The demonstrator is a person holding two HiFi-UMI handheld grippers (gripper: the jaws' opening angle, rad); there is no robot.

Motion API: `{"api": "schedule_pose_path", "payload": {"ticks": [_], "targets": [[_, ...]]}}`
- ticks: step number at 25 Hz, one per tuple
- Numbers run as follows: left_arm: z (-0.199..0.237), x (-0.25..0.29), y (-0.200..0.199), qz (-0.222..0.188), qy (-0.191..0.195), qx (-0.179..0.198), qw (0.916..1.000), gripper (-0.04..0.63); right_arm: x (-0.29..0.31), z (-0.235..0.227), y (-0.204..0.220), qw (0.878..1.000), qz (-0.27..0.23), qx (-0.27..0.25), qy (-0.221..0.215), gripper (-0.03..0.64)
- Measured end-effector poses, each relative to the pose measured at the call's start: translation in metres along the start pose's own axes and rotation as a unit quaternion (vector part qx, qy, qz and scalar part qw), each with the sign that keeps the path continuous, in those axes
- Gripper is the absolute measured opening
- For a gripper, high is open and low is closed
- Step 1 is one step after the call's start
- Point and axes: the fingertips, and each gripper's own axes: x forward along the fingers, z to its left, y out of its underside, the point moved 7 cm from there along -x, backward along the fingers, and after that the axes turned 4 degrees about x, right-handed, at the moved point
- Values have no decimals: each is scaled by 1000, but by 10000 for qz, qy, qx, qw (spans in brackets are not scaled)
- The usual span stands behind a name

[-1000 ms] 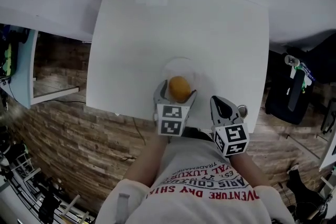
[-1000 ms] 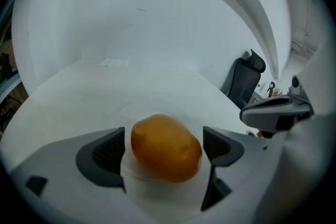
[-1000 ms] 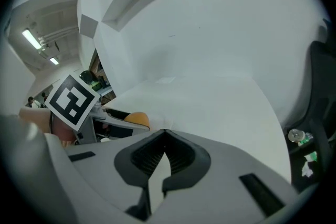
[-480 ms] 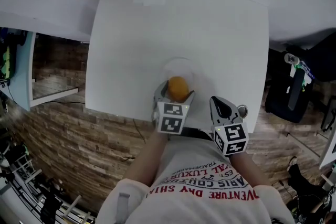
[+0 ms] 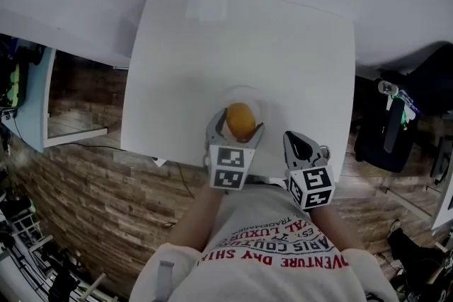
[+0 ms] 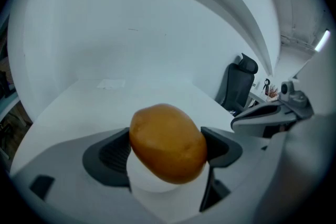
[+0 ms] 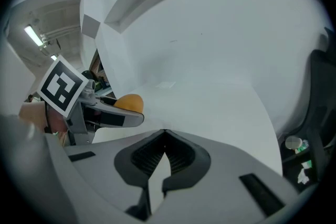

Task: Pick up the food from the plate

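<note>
An orange-brown rounded piece of food (image 5: 241, 121) sits between the jaws of my left gripper (image 5: 237, 125), which is shut on it. Under it lies a pale round plate (image 5: 245, 94) near the table's front edge. In the left gripper view the food (image 6: 168, 141) fills the gap between the dark pads (image 6: 113, 155), with the white plate (image 6: 157, 191) showing below. My right gripper (image 5: 295, 140) hovers to the right of the plate with its jaws closed on nothing. In the right gripper view, my right gripper (image 7: 164, 135) has the left gripper (image 7: 105, 114) and the food (image 7: 130, 103) off to its left.
The white table (image 5: 241, 39) stands against a white wall. A brick-patterned floor (image 5: 106, 194) lies to the left of it. A dark office chair (image 6: 236, 86) and a black bag (image 5: 386, 134) stand at the right. A small bottle (image 7: 293, 143) sits low on the right.
My left gripper keeps its hold on the food at about the same spot over the plate. The head view has shifted slightly. The right gripper has not moved.
</note>
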Motion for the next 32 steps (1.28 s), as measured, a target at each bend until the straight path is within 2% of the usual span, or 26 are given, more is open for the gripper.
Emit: {"api": "schedule_pose_path", "payload": {"ticks": [6,12,24,27,32], "targets": [[9,-36,-36,-652,-172,144,9976,420,-13,11,-28,9990,-437,-112,15,11],[12,-66,-70,-1284,-268,373,9907,420,-29,15,-60,9941,-1081,-34,124,11],[21,-109,-124,-2547,-227,910,9625,420,-47,25,-105,9760,-2104,-407,401,11],[26,-112,-129,-2732,-187,938,9572,420,-46,26,-110,9732,-2198,-442,509,11],[29,-109,-132,-2803,-67,959,9551,420,-43,28,-115,9717,-2243,-508,546,11]]}}
